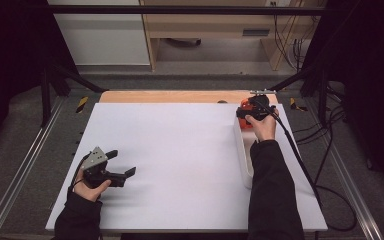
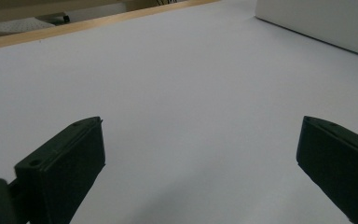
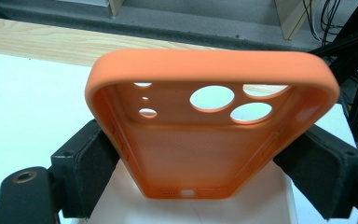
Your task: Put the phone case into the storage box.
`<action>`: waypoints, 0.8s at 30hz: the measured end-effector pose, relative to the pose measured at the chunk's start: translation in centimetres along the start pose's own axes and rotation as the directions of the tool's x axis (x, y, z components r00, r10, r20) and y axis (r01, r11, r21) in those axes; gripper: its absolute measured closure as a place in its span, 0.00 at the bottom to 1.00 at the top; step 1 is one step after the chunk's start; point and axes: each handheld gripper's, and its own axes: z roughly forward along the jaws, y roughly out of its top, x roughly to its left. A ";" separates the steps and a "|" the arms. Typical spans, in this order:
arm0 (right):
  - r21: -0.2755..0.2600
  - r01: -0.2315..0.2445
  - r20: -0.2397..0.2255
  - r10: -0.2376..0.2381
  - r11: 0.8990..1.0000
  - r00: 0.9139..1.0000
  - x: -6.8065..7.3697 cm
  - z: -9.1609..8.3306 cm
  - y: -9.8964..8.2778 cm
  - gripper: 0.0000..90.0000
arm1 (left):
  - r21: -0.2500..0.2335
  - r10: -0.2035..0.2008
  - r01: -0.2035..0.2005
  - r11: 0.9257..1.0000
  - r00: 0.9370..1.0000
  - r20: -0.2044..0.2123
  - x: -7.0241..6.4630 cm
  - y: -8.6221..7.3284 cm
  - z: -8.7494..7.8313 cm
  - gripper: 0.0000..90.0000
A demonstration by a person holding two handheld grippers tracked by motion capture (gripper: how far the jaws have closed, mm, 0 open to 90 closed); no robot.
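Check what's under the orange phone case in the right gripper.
Under the case, held between the right gripper pads, sits the white bin. Through its camera holes: white table and wood edge. The case covers the bin's inside.

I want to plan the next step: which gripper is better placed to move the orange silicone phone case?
Right. The right gripper already clamps the orange silicone phone case by its sides above the long white tray. The left gripper is open, far across the white table.
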 end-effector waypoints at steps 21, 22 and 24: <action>-0.033 -0.004 -0.041 0.003 0.999 0.999 -0.4 -0.5 0.2 0.02 | 0.002 0.001 -0.001 1.000 1.000 0.001 0.0 0.0 0.1 0.01; -0.034 -0.006 -0.041 0.005 0.999 0.999 -0.4 -0.5 0.3 0.02 | 0.002 0.001 -0.001 1.000 1.000 0.001 0.0 0.0 0.1 0.01; -0.041 -0.008 -0.040 0.006 0.999 0.999 -0.5 -0.7 0.3 0.01 | 0.002 0.001 -0.001 1.000 1.000 0.001 0.0 0.0 0.1 0.01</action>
